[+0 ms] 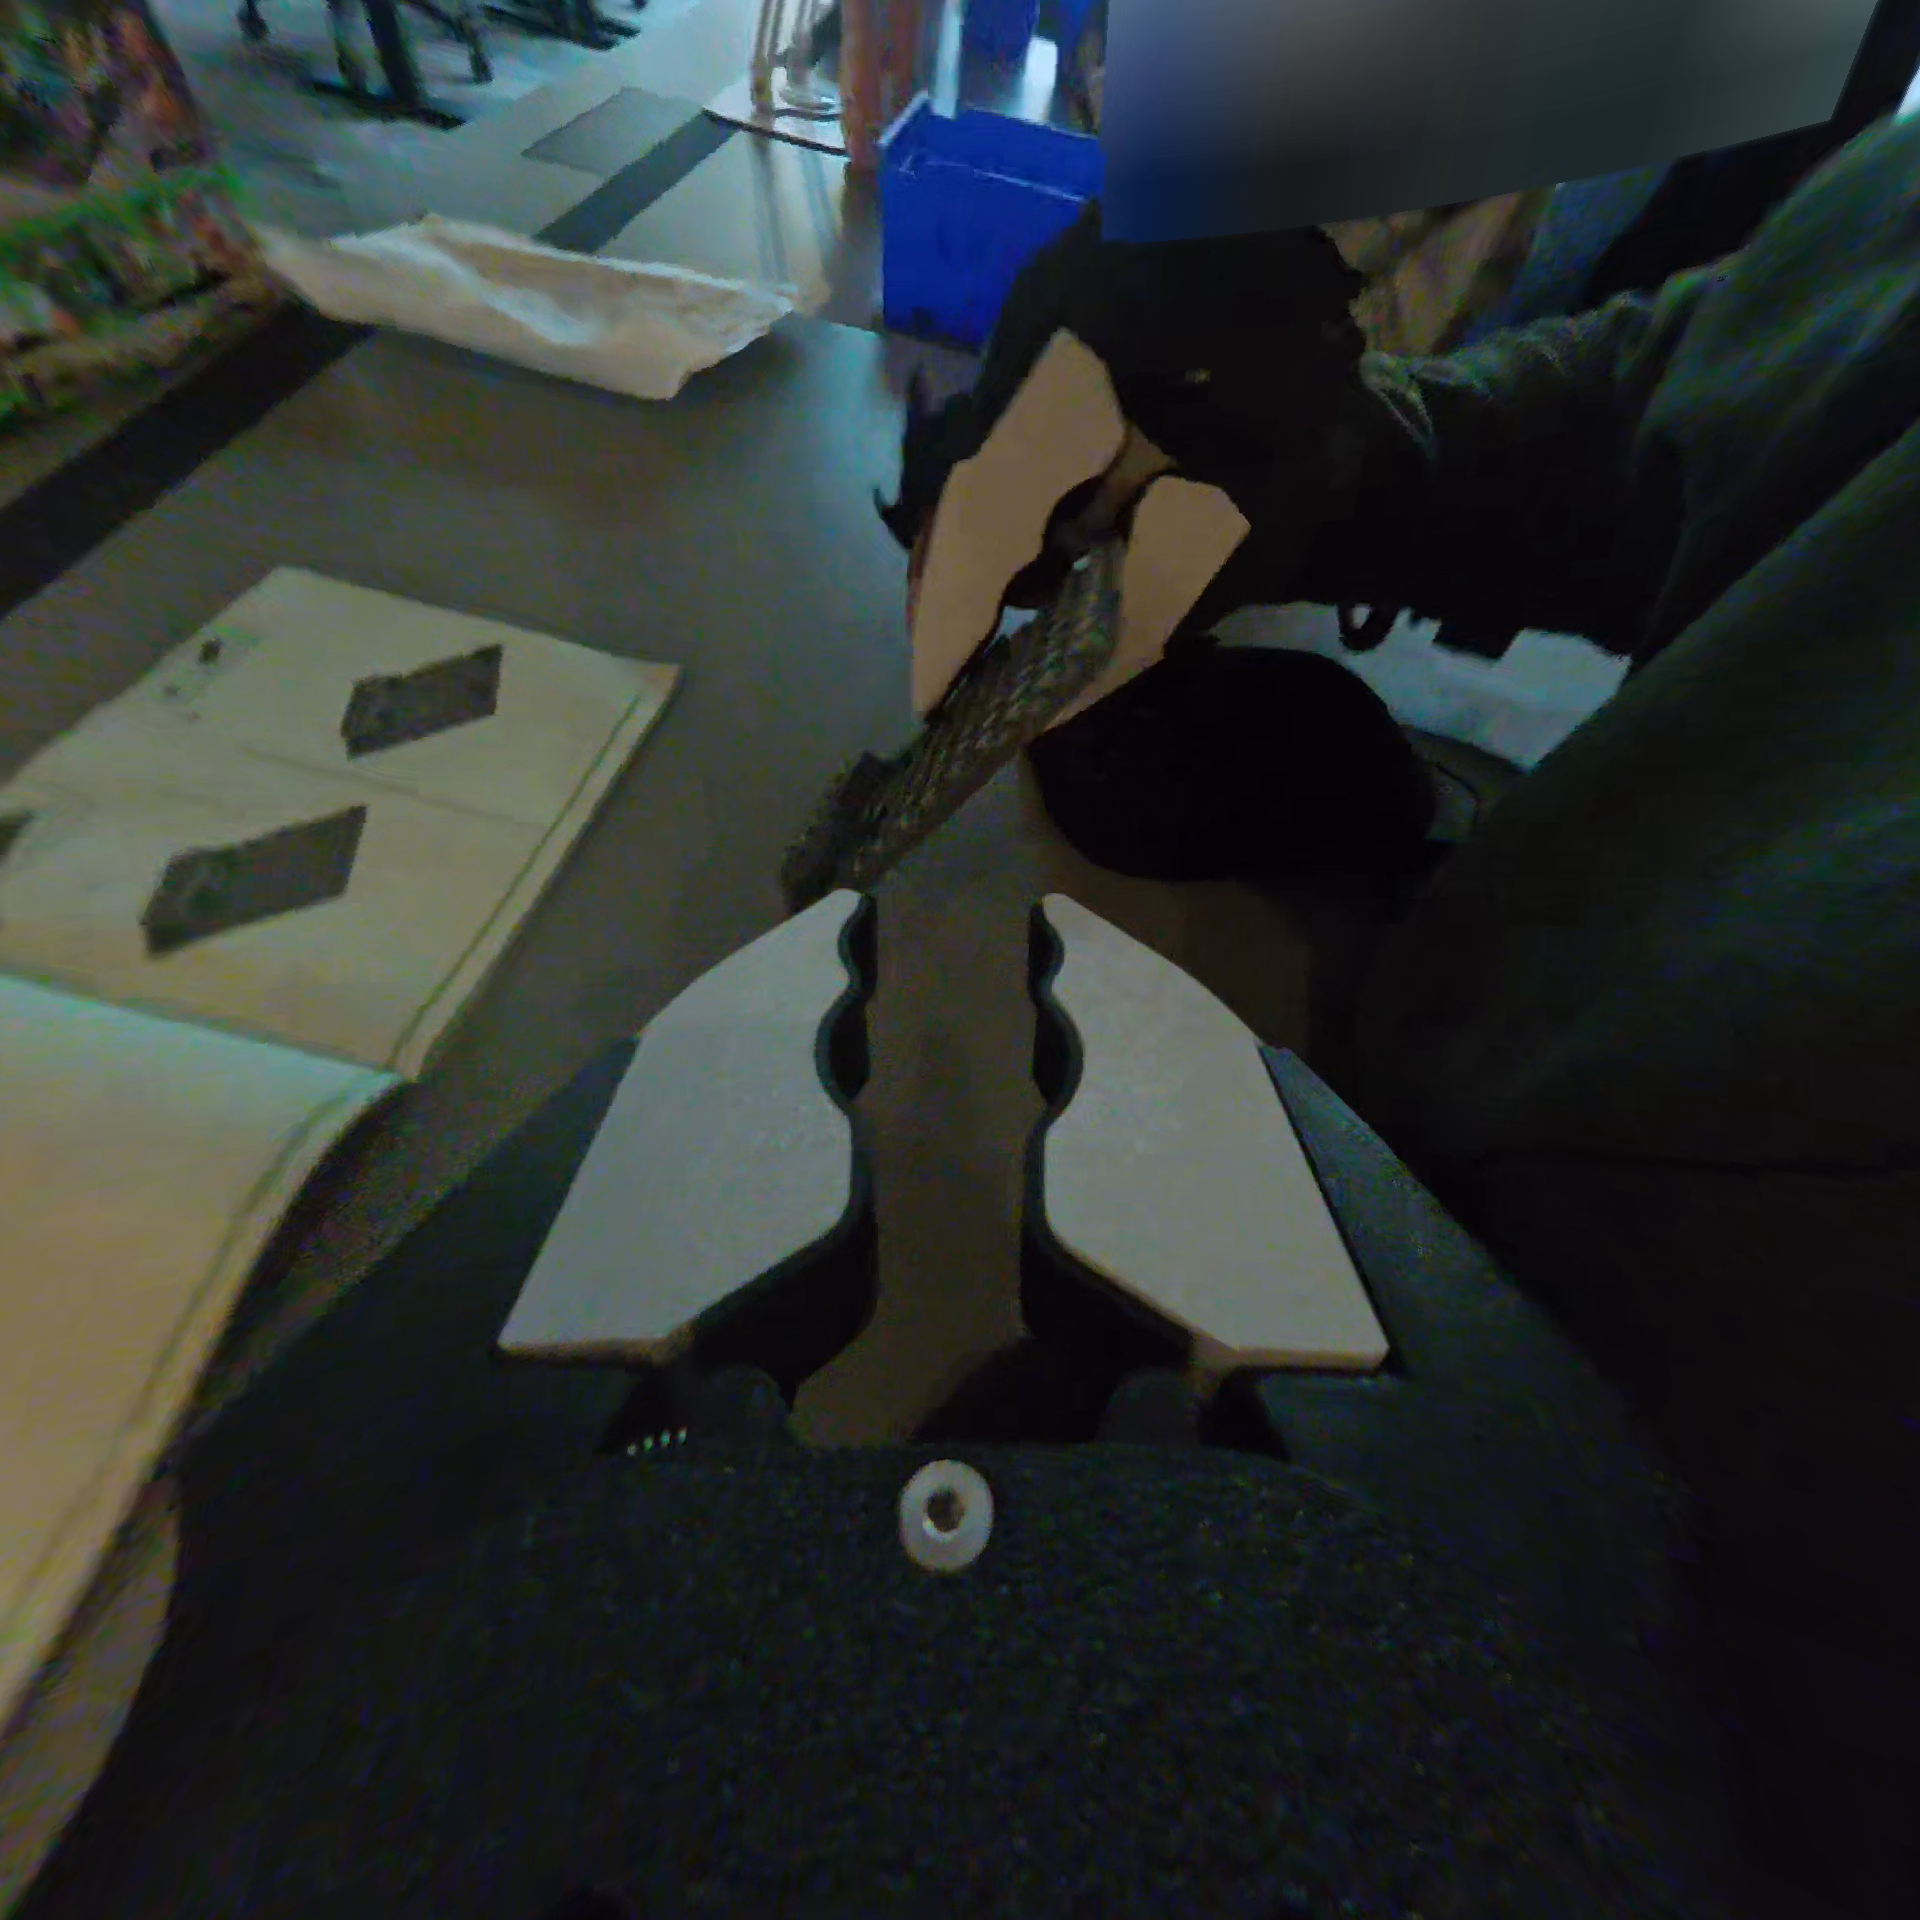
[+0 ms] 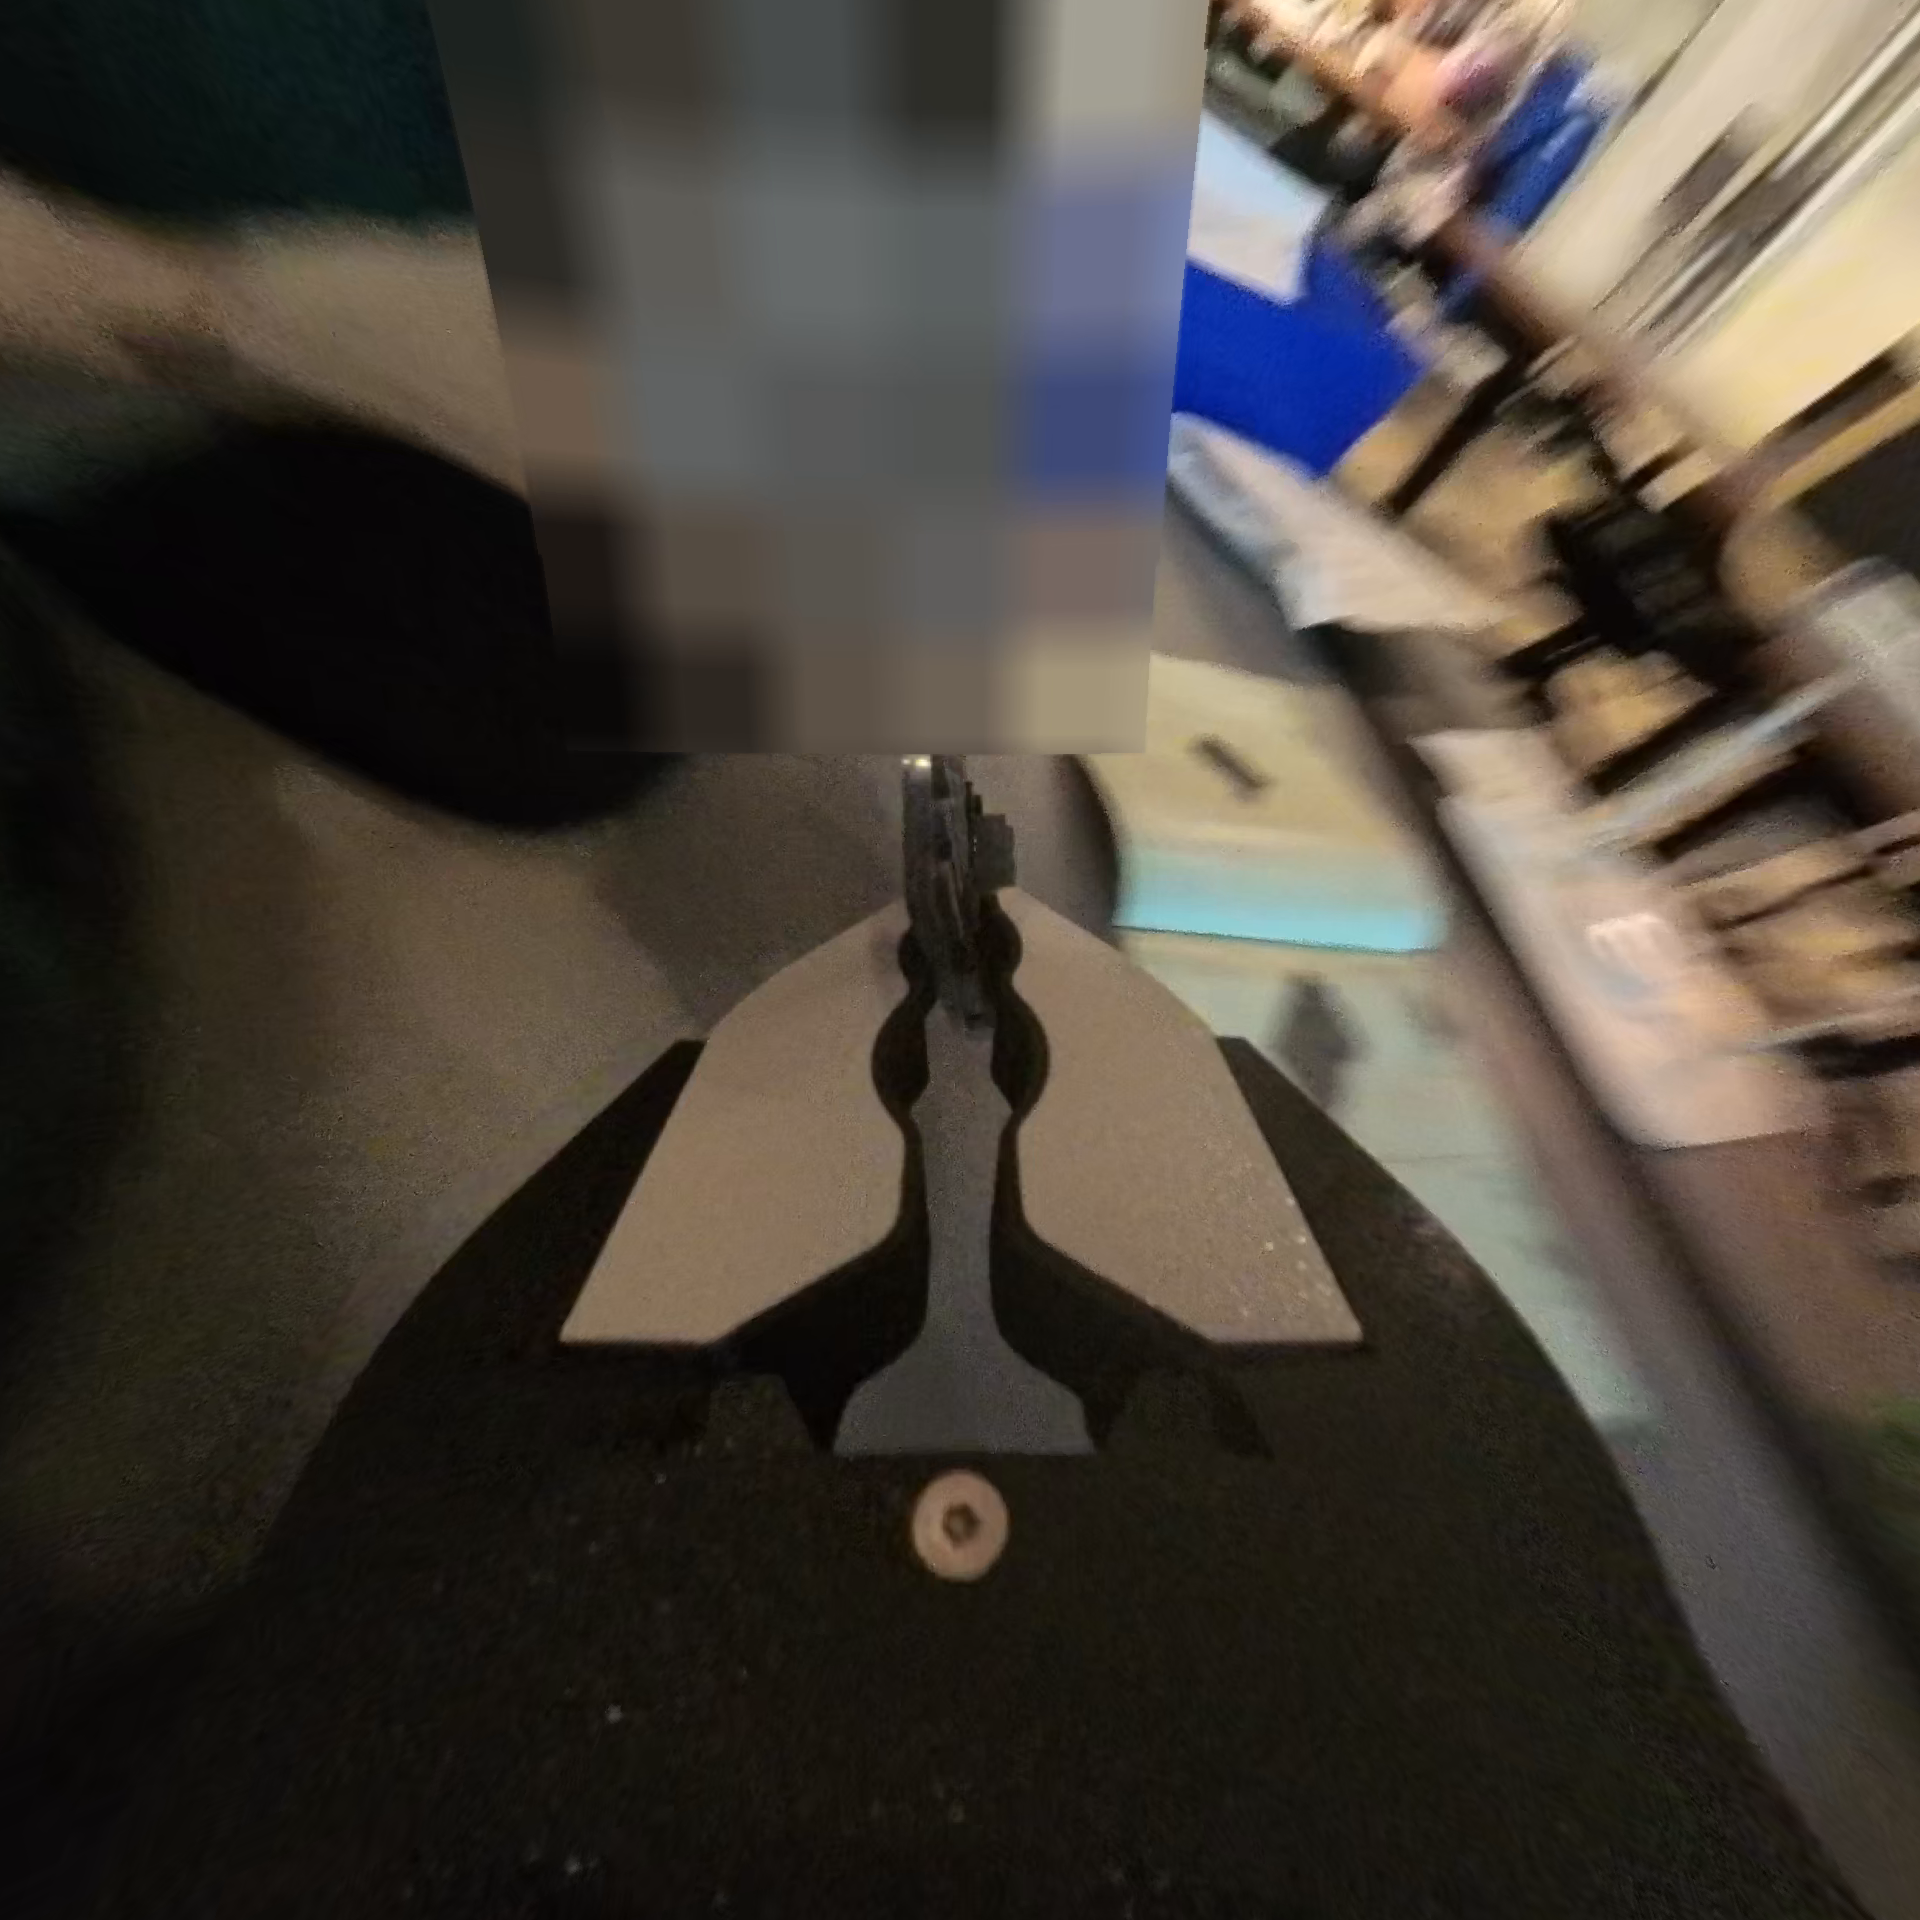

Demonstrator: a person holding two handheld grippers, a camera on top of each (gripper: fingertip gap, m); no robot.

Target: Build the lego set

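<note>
- Left tool (image 1: 951,925): its two pale fingers stand apart with a clear gap between them, and nothing lies in that gap. It hovers above the dark worktop (image 1: 540,499).
- Right tool (image 2: 958,940): its fingers are nearly closed and clamp the edge of a dark studded lego plate (image 2: 951,842). In the right wrist view the plate stands edge-on and runs up toward 12 o'clock, where a blurred patch covers its far end.
- In the left wrist view the right tool (image 1: 1023,675) appears at 1 o'clock, gripping the lego plate (image 1: 935,748) by its upper end. The plate slants down toward 7 o'clock, and its lower end sits just beyond the left tool's fingertips (image 1: 831,914). Whether it touches them cannot be told.
- An open instruction booklet (image 1: 312,810) lies flat on the worktop at 9 o'clock in the left wrist view, showing pictures of dark plates.
- A white cloth or bag (image 1: 520,301) lies crumpled on the worktop at 11 o'clock.
- A blue bin (image 1: 977,239) stands beyond the worktop at 12 o'clock.
- A dark sleeve (image 1: 1558,468) enters from 2 o'clock behind the right tool.
- The right wrist view is motion-blurred at 3 o'clock; details there cannot be told.
</note>
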